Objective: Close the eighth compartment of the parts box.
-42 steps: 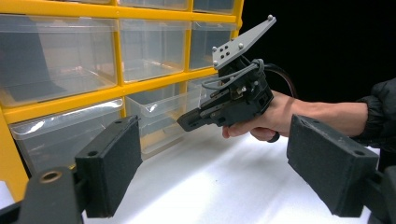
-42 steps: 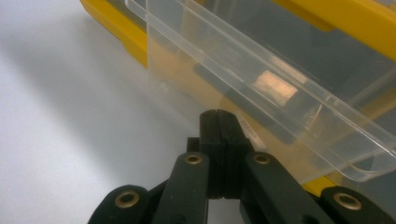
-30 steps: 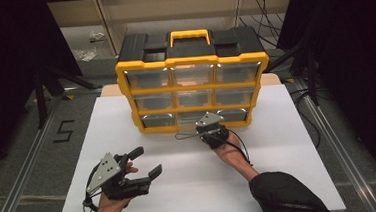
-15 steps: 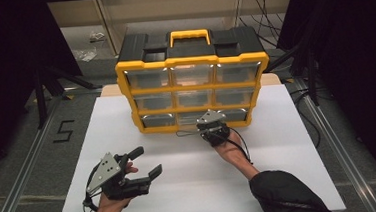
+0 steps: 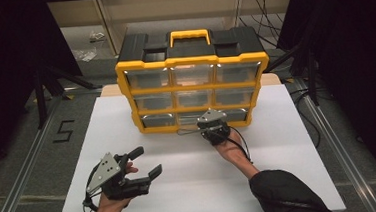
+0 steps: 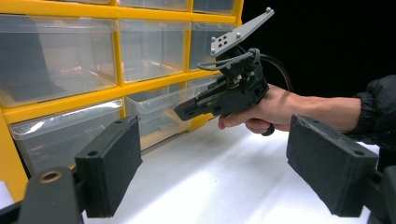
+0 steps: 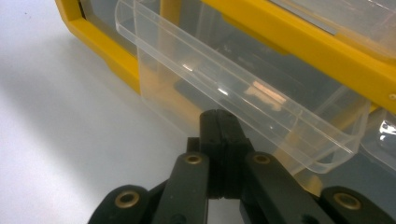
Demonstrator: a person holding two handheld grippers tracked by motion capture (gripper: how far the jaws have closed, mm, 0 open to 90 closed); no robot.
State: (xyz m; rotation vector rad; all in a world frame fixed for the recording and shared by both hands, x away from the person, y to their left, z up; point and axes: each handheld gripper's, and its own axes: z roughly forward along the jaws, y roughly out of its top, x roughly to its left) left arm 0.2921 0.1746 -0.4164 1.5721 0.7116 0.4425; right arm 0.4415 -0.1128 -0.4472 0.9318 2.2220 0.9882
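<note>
So there's a yellow-and-black organizer [image 5: 193,80] standing at the far middle of the white bench [image 5: 289,144], three rows of clear drawers facing the person. The right gripper [image 5: 212,127] is up against the bottom row, at the middle drawer [image 7: 233,100] — in the right gripper view its jaws are pressed flat together with nothing between them, tips just under the clear lip of that drawer, which sticks out a bit from the yellow frame. Can't tell if the tips actually touch the plastic.

The left gripper [image 5: 142,164] sits well apart from the organizer, over the near left of the bench, jaws spread wide and holding nothing — the left gripper view looks between its two black pads at the drawer fronts and at the right hand [image 6: 266,109] farther off.

No brand or label readable on the organizer. The only writing is a "5" [image 5: 63,130] marked on the floor left of the bench.
</note>
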